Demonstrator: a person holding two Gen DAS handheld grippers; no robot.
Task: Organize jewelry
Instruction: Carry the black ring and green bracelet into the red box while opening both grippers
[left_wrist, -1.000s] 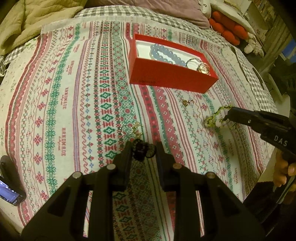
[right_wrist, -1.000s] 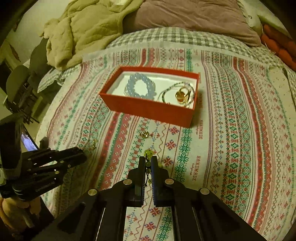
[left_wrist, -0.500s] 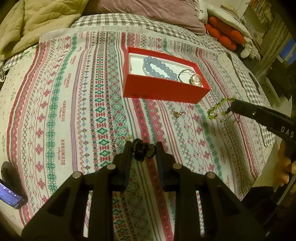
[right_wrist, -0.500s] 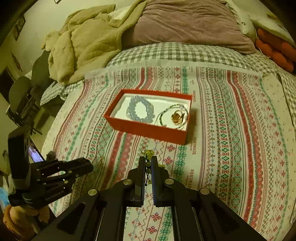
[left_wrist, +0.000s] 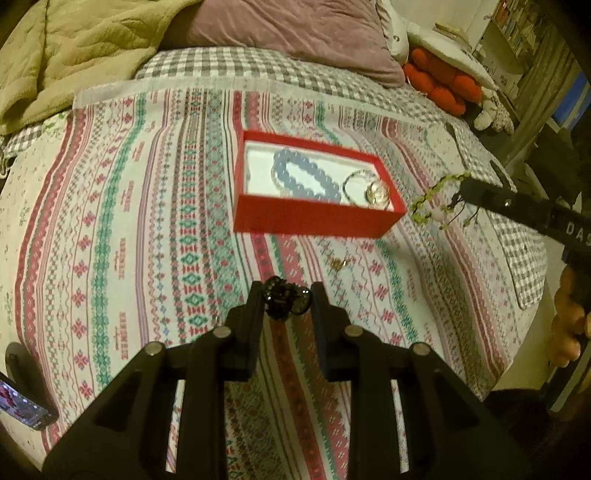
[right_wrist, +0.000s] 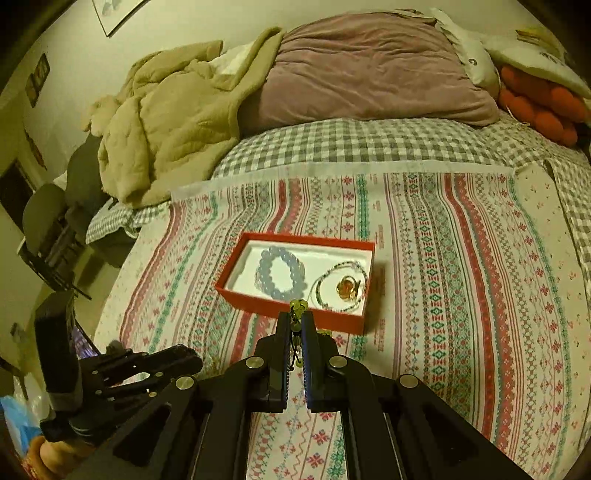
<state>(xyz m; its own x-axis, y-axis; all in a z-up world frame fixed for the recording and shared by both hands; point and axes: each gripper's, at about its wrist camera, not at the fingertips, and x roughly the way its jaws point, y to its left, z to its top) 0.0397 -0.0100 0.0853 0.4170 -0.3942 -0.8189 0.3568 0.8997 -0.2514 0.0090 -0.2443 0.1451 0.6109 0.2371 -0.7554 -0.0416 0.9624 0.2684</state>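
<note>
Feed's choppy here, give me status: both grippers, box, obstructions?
Left gripper shut on dark beaded piece. Right gripper shut on green beaded bracelet. Red box open, nothing over it.

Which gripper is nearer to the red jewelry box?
Right. The right gripper, clamping a green bead bracelet, hangs just beside the red box, off its right end. The left gripper, holding a dark ornament, is farther back.
</note>
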